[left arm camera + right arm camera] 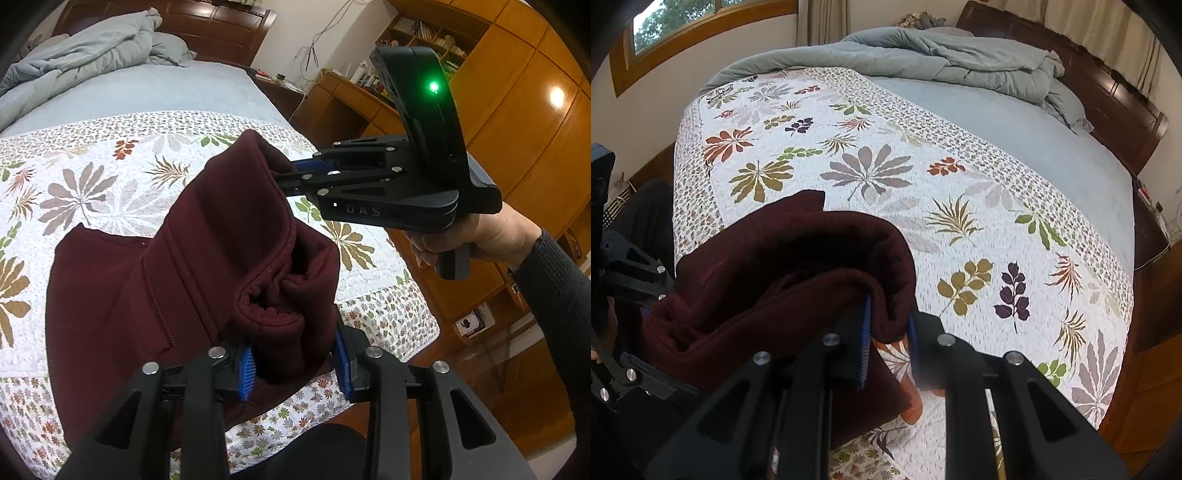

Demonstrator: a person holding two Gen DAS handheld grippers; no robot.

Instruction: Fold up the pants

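The maroon pants (155,295) lie partly on the leaf-print quilt (92,184), with one end lifted off the bed. My left gripper (295,363) is shut on a bunched fold of the pants near the bed's front edge. My right gripper (291,173) is shut on the far raised edge of the same end, held above the quilt. In the right wrist view my right gripper (888,343) pinches the thick maroon fold (798,266), and the left gripper's black frame (624,280) shows at the far left.
A rumpled grey duvet (960,62) is piled by the dark wooden headboard (1108,96). A grey sheet (1034,147) covers the far half of the bed. Wooden cupboards and bookshelves (498,110) stand to the right. The wood floor (480,387) lies beyond the bed corner.
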